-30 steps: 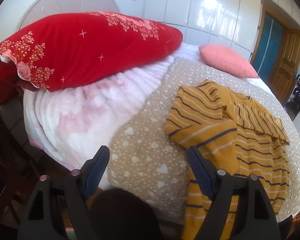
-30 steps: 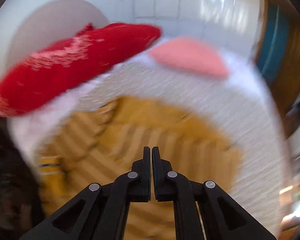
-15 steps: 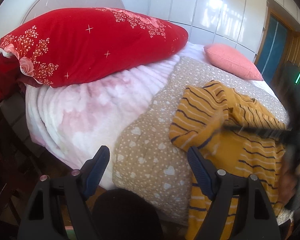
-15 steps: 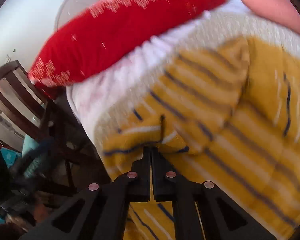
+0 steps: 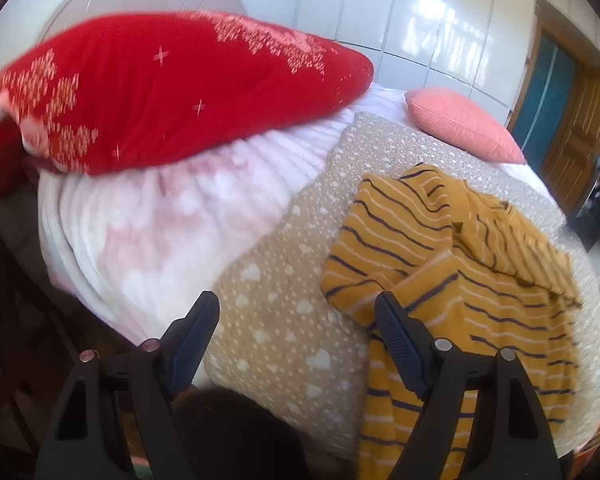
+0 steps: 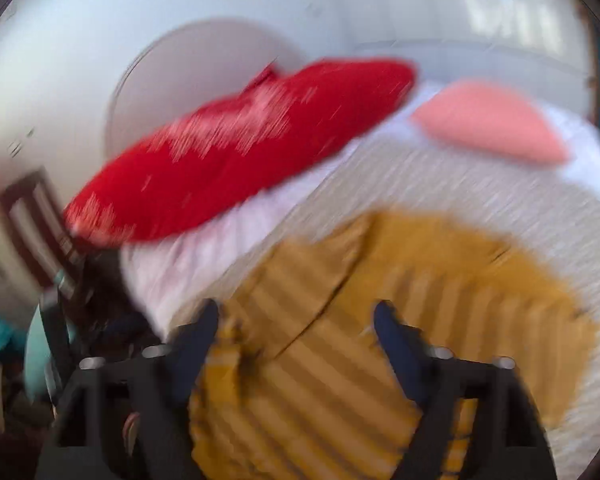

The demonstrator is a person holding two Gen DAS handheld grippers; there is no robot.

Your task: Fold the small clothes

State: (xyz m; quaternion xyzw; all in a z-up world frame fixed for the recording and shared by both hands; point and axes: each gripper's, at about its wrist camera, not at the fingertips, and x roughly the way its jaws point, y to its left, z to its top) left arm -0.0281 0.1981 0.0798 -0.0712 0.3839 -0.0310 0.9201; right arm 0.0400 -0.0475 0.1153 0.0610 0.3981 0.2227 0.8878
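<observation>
A mustard-yellow garment with dark and white stripes [image 5: 452,280] lies rumpled on the beige heart-print blanket [image 5: 284,300], one part folded over its middle and the lower end hanging over the bed's near edge. My left gripper [image 5: 296,316] hovers open above the blanket, its right finger over the garment's left edge, nothing between the pads. The right wrist view is blurred by motion: my right gripper [image 6: 296,320] is above the same yellow garment [image 6: 380,320], jaws opening wide, gripping nothing.
A big red embroidered pillow [image 5: 172,92] lies on a pink-white fleece blanket [image 5: 148,236] at the left. A small salmon cushion [image 5: 460,124] sits at the far end of the bed. White wardrobe doors and a wooden door stand behind. A dark wooden chair [image 6: 32,224] is left of the bed.
The right gripper, shut on a fold of the yellow garment half a second ago, has let go, opened and pulled back. It has left the left wrist view. A sleeve now lies across the garment's middle.
</observation>
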